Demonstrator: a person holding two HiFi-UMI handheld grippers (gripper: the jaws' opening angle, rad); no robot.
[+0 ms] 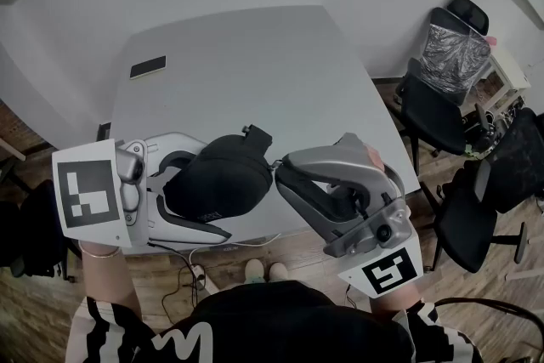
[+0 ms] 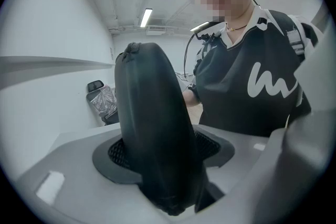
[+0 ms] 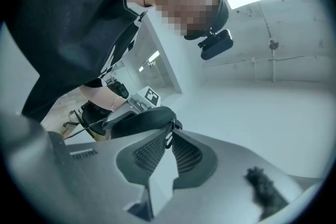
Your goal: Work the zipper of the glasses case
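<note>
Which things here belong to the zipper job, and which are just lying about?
In the job:
glasses case
zipper pull
left gripper, holding the case
right gripper, shut on the pull

Lying about:
dark flat device
office chairs

Beyond the glasses case (image 1: 219,181) you have open table (image 1: 280,72) to pass over; only a flat dark object (image 1: 148,67) lies beyond it, leftward, and office chairs (image 1: 432,108) stand well to its right.

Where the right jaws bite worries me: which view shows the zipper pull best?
Right gripper view: the zipper pull sits between the right gripper's shut pads. Head view shows only a speck beside the glasses case; left gripper view shows just the case's body.
</note>
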